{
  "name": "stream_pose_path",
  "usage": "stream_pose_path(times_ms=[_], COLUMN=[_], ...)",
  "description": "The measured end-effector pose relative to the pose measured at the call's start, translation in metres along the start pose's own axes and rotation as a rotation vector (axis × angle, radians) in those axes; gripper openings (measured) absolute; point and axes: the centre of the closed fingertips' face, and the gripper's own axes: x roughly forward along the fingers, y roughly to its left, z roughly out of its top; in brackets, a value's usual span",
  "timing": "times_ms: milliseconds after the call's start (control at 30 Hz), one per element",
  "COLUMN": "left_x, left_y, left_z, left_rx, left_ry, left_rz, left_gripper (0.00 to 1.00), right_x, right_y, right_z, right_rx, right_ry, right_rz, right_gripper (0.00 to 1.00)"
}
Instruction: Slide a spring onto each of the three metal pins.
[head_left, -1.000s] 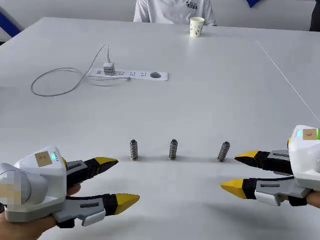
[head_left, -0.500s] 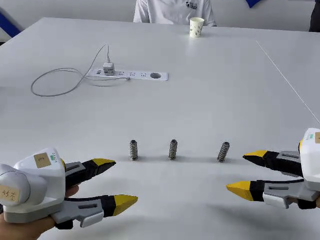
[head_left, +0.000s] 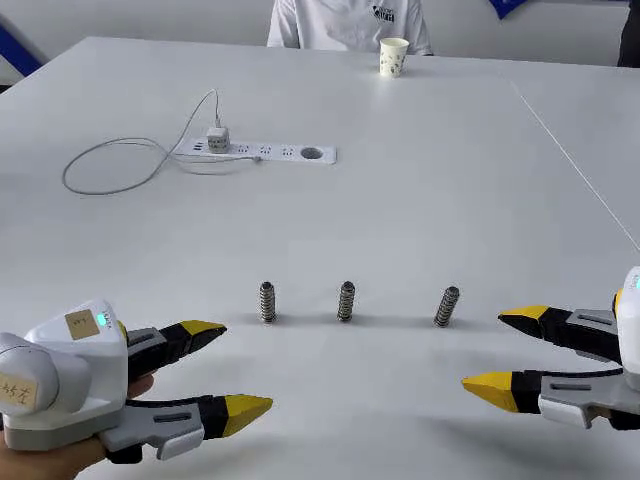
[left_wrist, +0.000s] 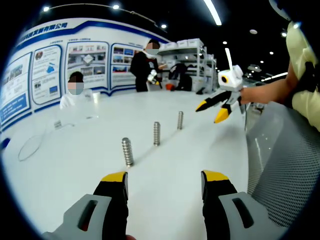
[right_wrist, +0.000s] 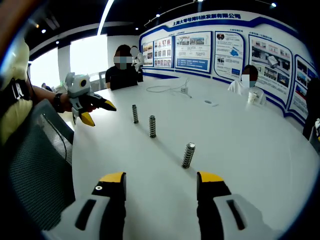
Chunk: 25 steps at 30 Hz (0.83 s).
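The white table (head_left: 420, 200) carries everything. The left gripper (head_left: 245, 366) and right gripper (head_left: 484, 350) hover low over its near edge, jaws spread wide and holding nothing. Between them, in a row, stand the left spring (head_left: 267, 300), middle spring (head_left: 346, 300) and right spring (head_left: 447, 305), whose coils hide the pins. The right one leans slightly. The sleeving looks finished, so the next move is probably only a check of that leaning spring. Wall boards (right_wrist: 202, 47) carry blue headings that are too small to read. The sticker (head_left: 84, 322) on the left gripper is also illegible.

White table (head_left: 450, 200) carries three springs (head_left: 346, 300) in a row, a power strip (head_left: 265, 150), seemingly a paper cup (head_left: 394, 55).
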Motion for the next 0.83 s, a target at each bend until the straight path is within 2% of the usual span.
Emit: stream_pose_path(times_ms=[833], left_x=[-0.0017], left_y=[0.0043], left_z=[-0.0004], left_rx=[-0.016], left_ry=[-0.006], left_rz=[0.013], left_gripper=[0.63], right_x=[-0.0022], right_y=[0.0009], right_z=[0.0060], right_rx=[0.000], right_ry=[-0.018], right_rz=[-0.011], right_gripper=[0.60])
